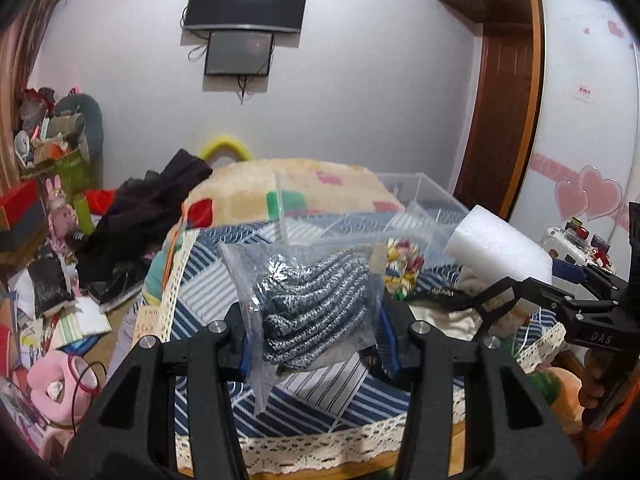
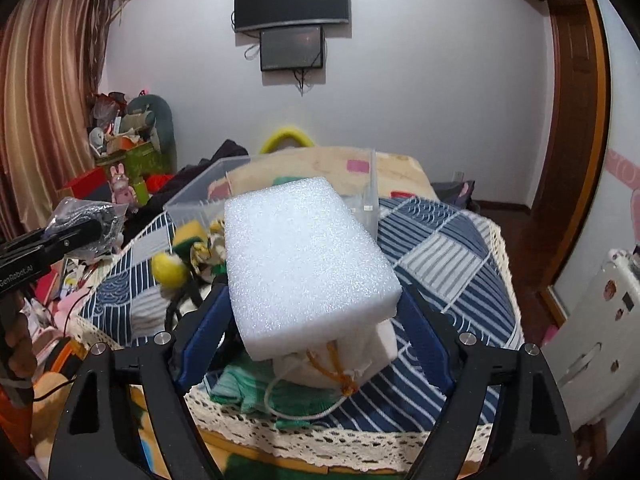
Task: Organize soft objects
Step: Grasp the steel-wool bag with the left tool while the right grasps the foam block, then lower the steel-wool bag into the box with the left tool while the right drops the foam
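Observation:
My left gripper (image 1: 314, 344) is shut on a clear plastic bag holding a grey-blue knitted item (image 1: 312, 304), lifted above the striped bedspread (image 1: 320, 396). My right gripper (image 2: 314, 320) is shut on a white foam block (image 2: 308, 264) and holds it above the bed. The foam block also shows in the left wrist view (image 1: 500, 248), at the right, in front of a clear plastic box (image 1: 416, 196). The bagged knit shows at the left of the right wrist view (image 2: 86, 216). Below the foam lie a white drawstring pouch (image 2: 360, 364) and a green cloth (image 2: 240, 392).
A yellow ball (image 2: 170, 270), a yellow-green sponge (image 2: 188, 238) and a patterned bundle (image 1: 402, 264) lie by the clear box (image 2: 200, 192). A folded beige blanket (image 1: 304, 184) and dark clothes (image 1: 148, 216) sit behind. Clutter covers the floor at left (image 1: 52, 320).

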`<state>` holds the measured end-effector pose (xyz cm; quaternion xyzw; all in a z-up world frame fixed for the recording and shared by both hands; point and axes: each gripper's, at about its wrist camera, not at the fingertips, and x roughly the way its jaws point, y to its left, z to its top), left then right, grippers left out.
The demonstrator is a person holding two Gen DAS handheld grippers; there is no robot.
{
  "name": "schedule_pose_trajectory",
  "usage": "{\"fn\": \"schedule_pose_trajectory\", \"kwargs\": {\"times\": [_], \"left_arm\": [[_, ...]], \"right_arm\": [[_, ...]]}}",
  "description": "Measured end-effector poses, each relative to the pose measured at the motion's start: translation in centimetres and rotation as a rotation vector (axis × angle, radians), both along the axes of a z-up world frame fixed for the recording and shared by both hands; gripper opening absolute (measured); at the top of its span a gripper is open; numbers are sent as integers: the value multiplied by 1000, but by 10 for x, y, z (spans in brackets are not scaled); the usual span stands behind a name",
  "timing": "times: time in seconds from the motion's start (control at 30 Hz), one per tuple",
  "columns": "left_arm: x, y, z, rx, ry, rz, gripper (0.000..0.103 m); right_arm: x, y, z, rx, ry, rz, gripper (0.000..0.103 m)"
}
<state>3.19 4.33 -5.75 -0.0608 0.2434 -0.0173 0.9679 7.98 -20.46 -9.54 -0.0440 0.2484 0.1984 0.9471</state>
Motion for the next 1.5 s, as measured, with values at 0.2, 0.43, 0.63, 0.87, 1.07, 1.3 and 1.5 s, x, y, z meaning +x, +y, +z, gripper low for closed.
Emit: {"fn": "schedule_pose_trajectory", "kwargs": {"times": [0.2,0.43,0.63,0.87,1.07,1.3,1.5], "left_arm": [[11,-3,18,8,-50,-14,47],[47,-6,26,14,-49,-25,47],[87,-11,22,24,9,-49,47],[130,-18,10,28,95,-61,47],[157,-25,-1,58,143,-64,47],[181,-30,-16,67,208,-85,47],[184,-31,-23,56,230,-87,52]], "right_arm": [[10,11,12,-10,-45,-7,82],[32,25,17,-31,-64,-19,82],[52,30,16,-40,-39,-38,82],[75,33,14,-48,0,-39,82],[94,40,11,-58,42,-40,82],[104,50,9,-106,60,-29,83],[114,58,6,-137,91,-32,87]]}}
